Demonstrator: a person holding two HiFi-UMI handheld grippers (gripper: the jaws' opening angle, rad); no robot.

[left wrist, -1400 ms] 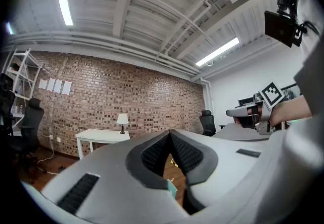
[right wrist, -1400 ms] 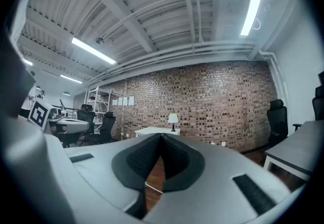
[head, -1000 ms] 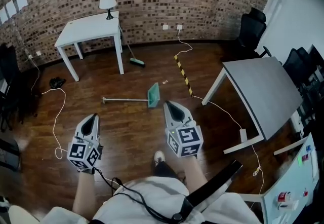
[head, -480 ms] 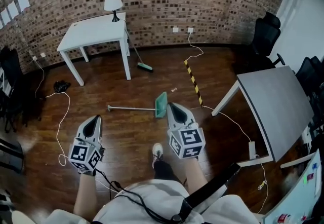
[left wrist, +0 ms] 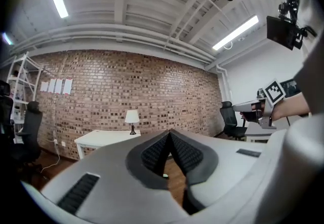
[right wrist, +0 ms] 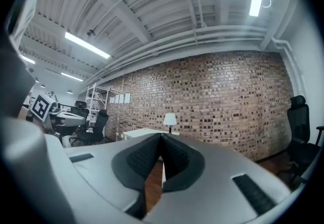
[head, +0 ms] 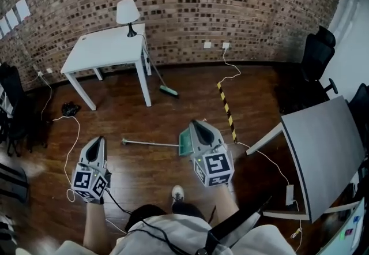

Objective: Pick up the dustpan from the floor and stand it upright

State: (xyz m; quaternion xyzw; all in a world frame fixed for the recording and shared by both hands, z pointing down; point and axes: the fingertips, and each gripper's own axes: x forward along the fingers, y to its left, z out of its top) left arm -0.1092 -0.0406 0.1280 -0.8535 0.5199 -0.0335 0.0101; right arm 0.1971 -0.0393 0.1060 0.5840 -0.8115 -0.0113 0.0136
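On the dark wooden floor (head: 144,115) in front of the person, the dustpan (head: 184,144) lies flat, not yet picked up. Seen from above, its green pan shows just to the left of the right claw (head: 195,123) and is partly hidden behind it, while its long thin handle runs out leftward, ending a little ahead of the left claw (head: 99,139) and to its right. Neither claw touches it. Both claws are held level, pointing at the brick wall (head: 190,0), and each has its ribbed black pads pressed together at the tips with nothing between them. Ahead of the left claw stands a white table (head: 106,49) with a small lamp (head: 127,14) on its far edge, and a broom (head: 161,83) leans against the table's near right leg. Ahead of the right claw a yellow-and-black strip (head: 226,107) is stuck to the floor. Off to that claw's right is a grey table (head: 328,150), with a black office chair (head: 317,57) beyond it.
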